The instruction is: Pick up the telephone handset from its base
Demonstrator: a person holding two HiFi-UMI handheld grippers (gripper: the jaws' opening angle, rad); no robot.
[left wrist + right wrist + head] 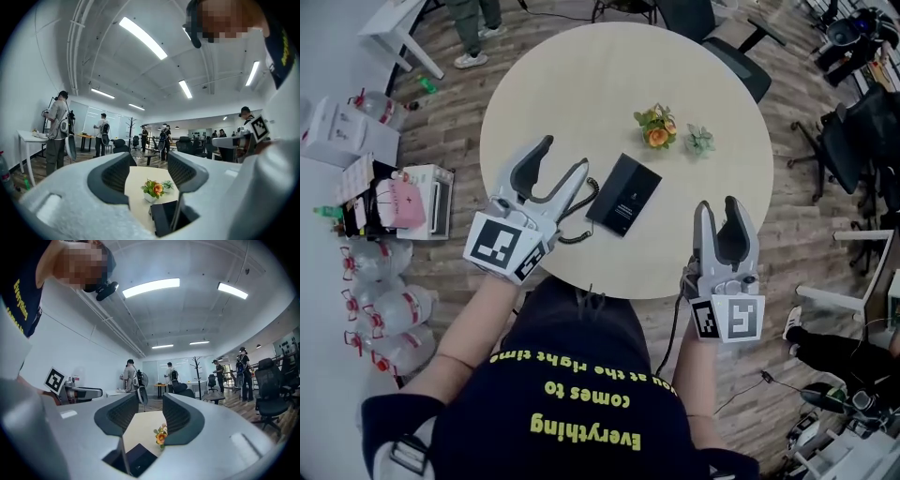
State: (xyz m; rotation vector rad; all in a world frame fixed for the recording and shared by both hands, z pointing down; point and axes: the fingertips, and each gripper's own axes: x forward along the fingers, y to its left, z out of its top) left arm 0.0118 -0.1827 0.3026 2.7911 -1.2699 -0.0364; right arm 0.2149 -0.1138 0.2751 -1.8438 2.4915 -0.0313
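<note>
Just right of the left gripper (564,155), jaws apart and empty, by the worktop's (581,84) near edge: telephone (623,194), long axis slanting far-right; right gripper (716,202) farther, likewise apart.

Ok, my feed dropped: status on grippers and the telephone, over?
Left gripper open, empty, just left of telephone. Right gripper open, empty. Telephone untouched. Flower pot beyond it, not in the way.

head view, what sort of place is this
Most likely an open-plan office or lab: a round table, wheeled office chairs on a wood-look floor, and other people standing at desks under strip lights.
</note>
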